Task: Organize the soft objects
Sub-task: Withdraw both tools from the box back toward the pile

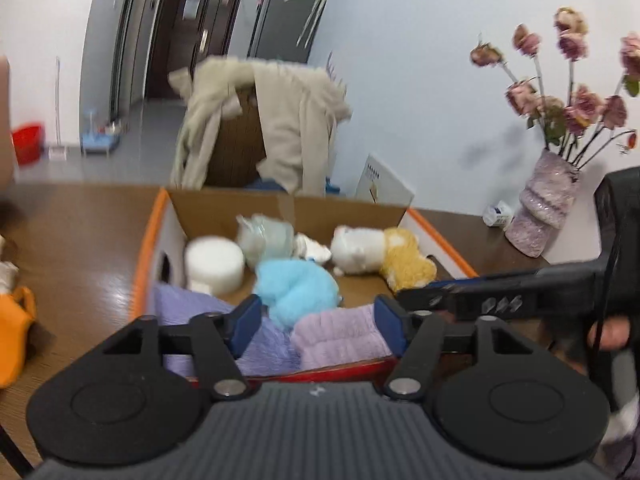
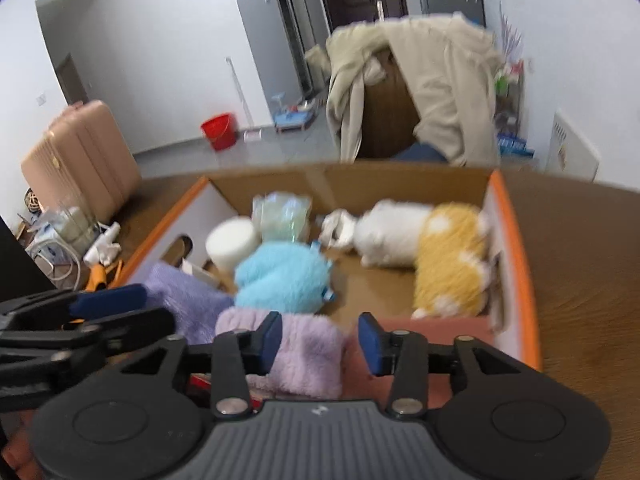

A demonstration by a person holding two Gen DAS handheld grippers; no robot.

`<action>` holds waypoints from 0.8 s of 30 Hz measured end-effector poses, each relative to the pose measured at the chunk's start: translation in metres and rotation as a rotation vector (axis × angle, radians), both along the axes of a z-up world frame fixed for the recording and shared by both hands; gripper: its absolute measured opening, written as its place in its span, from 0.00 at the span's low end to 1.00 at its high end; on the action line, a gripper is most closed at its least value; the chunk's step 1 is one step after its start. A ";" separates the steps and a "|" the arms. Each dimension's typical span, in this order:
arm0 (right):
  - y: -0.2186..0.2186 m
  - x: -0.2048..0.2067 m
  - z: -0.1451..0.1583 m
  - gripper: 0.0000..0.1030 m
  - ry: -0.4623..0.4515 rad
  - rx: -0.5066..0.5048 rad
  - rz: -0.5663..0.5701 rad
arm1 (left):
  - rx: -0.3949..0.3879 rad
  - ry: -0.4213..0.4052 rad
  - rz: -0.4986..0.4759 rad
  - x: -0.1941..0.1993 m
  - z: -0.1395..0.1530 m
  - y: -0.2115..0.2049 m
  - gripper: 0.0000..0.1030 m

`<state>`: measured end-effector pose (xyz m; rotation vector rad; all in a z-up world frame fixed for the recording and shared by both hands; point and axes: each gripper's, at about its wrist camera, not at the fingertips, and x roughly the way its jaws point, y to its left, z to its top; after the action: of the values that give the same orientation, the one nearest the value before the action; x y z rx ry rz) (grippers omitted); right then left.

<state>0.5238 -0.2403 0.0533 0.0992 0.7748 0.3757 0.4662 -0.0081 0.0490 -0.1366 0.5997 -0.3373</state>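
Note:
An orange-edged cardboard box (image 1: 152, 248) (image 2: 516, 240) on the brown table holds soft things. Inside are a lilac fluffy cloth (image 1: 340, 336) (image 2: 308, 344), a purple towel (image 1: 188, 304) (image 2: 184, 300), a blue fluffy item (image 1: 296, 284) (image 2: 280, 276), a white-and-yellow plush (image 1: 380, 252) (image 2: 400, 232), a white foam cylinder (image 1: 216, 264) (image 2: 232, 244) and a plastic packet (image 1: 264, 236) (image 2: 282, 216). My left gripper (image 1: 318, 324) (image 2: 132, 312) hangs open above the lilac cloth at the box's near end. My right gripper (image 2: 320, 342) (image 1: 424, 296) is open beside it, over the same cloth's right end, gripping nothing.
A vase of dried roses (image 1: 548, 200) stands on the table to the right of the box. Behind the table is a chair draped with a beige coat (image 1: 280, 120). A pink suitcase (image 2: 80, 152) and a red bucket (image 2: 219, 130) are on the floor at left.

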 end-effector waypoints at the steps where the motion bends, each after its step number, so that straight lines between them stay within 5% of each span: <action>1: -0.005 -0.008 0.009 0.43 -0.020 0.003 -0.007 | 0.014 -0.019 0.000 -0.010 0.006 0.003 0.68; 12: -0.042 -0.145 0.080 0.57 -0.232 -0.010 -0.012 | 0.107 -0.178 0.061 -0.139 0.058 0.030 0.87; 18: -0.045 -0.218 0.078 0.67 -0.297 0.001 0.008 | 0.118 -0.275 0.097 -0.216 0.060 0.021 0.93; 24: -0.052 -0.294 0.049 0.73 -0.306 0.076 0.020 | 0.067 -0.274 0.121 -0.291 0.043 0.013 0.97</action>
<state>0.2298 -0.2924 0.1021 0.1017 0.4595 0.4280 0.1754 0.0050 0.0923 -0.0608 0.3288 -0.2133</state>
